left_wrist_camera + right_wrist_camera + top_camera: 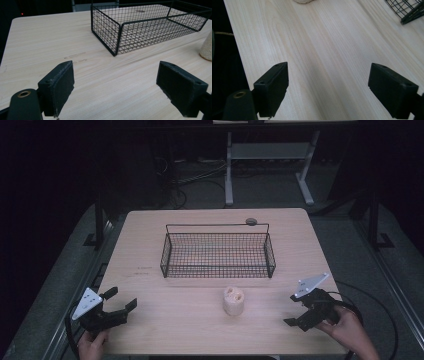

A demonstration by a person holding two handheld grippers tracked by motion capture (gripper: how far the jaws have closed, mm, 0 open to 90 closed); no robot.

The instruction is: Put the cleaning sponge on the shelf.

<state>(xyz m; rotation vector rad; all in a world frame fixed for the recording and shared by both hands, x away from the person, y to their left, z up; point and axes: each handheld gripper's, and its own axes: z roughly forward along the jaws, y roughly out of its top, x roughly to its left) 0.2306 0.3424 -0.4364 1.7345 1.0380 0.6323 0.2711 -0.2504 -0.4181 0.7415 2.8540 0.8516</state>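
Dark floor and shadowed frames surround a pale wooden desk [150, 245], lit from above. On its far half stands a black wire basket [218, 251], long side running left to right, with nothing in it that I can make out. Just in front of the basket, a little right of the middle, a small beige loofah-like cylinder [233, 301] stands upright with its holed end facing up. The left gripper [120, 301] rests at the near left corner, its jaws spread wide over bare wood and holding nothing. The right gripper [292, 310] sits at the near right edge, jaws equally wide and empty, pointing left toward the cylinder. The cylinder lies between the two, somewhat nearer the right gripper, so I judge that hand better placed to reach it.
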